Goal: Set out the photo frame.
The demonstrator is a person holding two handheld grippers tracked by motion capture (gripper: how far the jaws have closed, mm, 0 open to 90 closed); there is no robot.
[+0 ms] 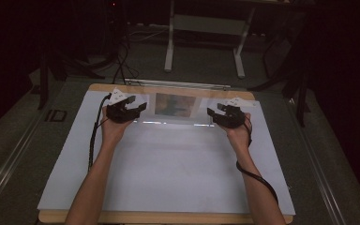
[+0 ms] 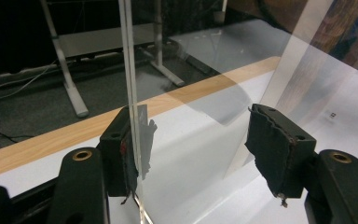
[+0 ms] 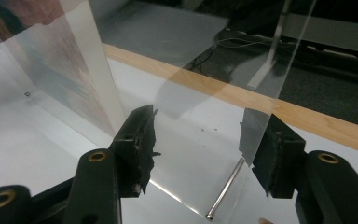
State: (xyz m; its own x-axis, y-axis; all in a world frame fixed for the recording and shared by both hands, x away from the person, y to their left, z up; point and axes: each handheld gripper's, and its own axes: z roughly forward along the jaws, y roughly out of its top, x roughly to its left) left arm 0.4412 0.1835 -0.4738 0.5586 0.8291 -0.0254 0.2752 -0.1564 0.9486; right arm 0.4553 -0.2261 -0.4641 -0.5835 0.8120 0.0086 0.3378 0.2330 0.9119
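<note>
A clear acrylic panel stands upright across the far middle of the white table top, with a coloured picture in its centre. My left gripper is at the panel's left end and my right gripper at its right end. In the left gripper view the panel rises between the wide-apart jaws of the left gripper, its edge against the left pad. In the right gripper view the panel stands between the jaws of the open right gripper, its edge by the right pad.
A thin metal pin lies at the panel's foot near the right gripper. The table's wooden far edge runs just behind the panel. Beyond it are a white desk frame and cables on a dark floor.
</note>
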